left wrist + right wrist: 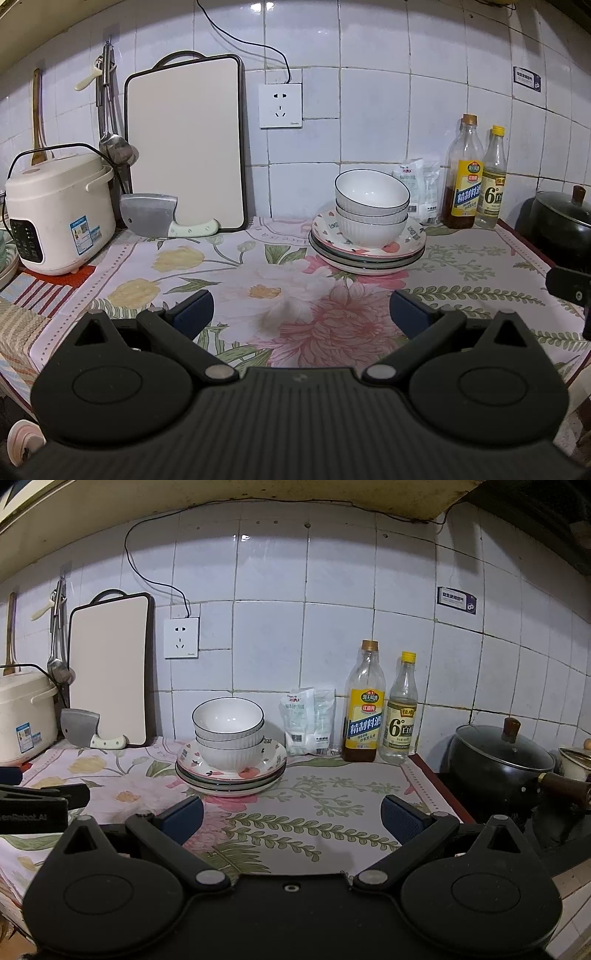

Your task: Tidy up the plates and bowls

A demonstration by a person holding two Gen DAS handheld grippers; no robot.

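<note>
Nested white bowls [371,206] with dark rims stand on a stack of patterned plates [413,245] on the floral cloth near the wall. They also show in the right wrist view, the bowls [229,731] on the plates [275,762]. My left gripper [301,314] is open and empty, hovering over the cloth in front of the stack. My right gripper [291,818] is open and empty, in front and to the right of the stack.
A rice cooker [55,218], cleaver [155,216] and cutting board [186,144] stand at the left. Two bottles [364,709] and a salt bag [310,723] stand by the wall. A black pot [498,764] sits on the stove at right.
</note>
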